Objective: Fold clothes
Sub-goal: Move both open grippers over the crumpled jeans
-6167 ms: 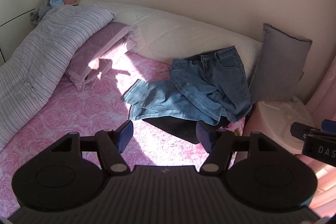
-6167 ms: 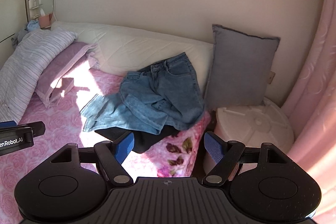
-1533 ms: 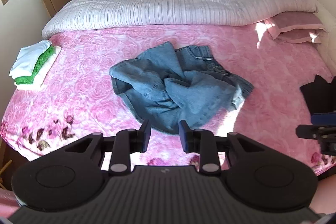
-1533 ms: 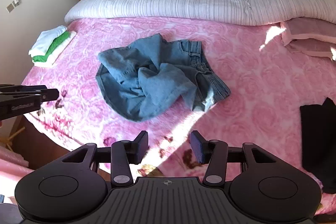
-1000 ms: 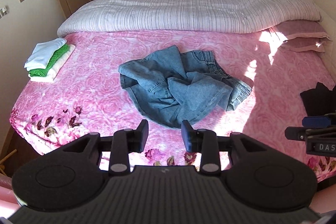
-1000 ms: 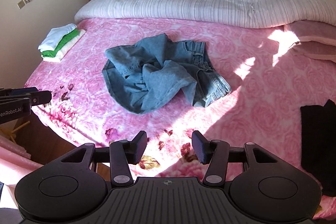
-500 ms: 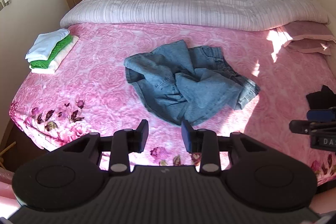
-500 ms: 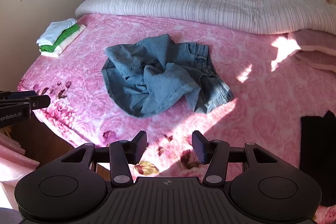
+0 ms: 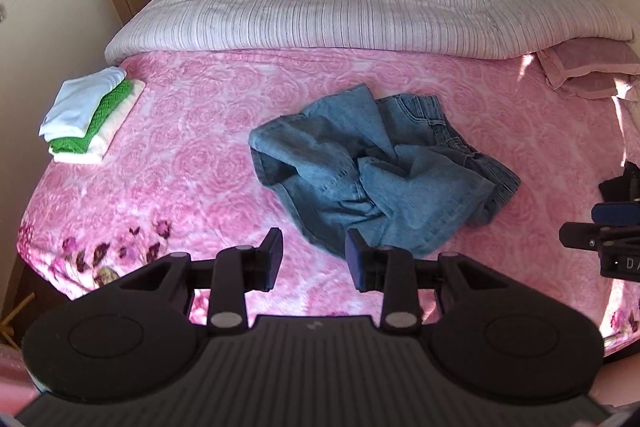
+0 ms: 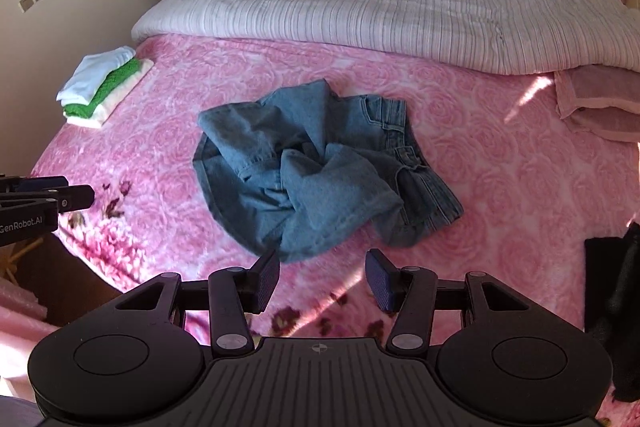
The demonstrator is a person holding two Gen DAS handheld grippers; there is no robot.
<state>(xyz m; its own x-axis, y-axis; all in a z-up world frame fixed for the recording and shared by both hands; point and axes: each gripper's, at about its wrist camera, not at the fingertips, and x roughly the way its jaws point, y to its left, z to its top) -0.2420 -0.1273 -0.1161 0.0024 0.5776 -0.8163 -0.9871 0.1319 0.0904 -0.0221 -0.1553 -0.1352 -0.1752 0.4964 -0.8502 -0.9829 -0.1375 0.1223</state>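
Hovering over the near edge of the bed (image 9: 180, 147), my left fingers (image 9: 314, 259) are released, a clear gap between the two pads and nothing in it. My right fingers (image 10: 322, 281) are released too, spread a little wider, and they grasp nothing. The jeans (image 9: 380, 171) lie crumpled in a heap in the middle of the pink rose bedspread, legs twisted over each other, the waistband showing on the heap's far right side. In the left wrist view the heap's near edge sits just beyond my left fingers; in the right wrist view the jeans (image 10: 316, 171) sit beyond and a bit left of my right fingers. I cannot tell whether either pair touches the bedspread. A folded stack (image 9: 90, 113) of white, green and cream cloth rests at the bed's far left corner, well apart from the jeans. A striped duvet (image 9: 360, 11) is bunched along the far side, with a pillow (image 9: 592, 71) at the far right. A black garment (image 10: 616, 307) lies at the right edge of the bed.
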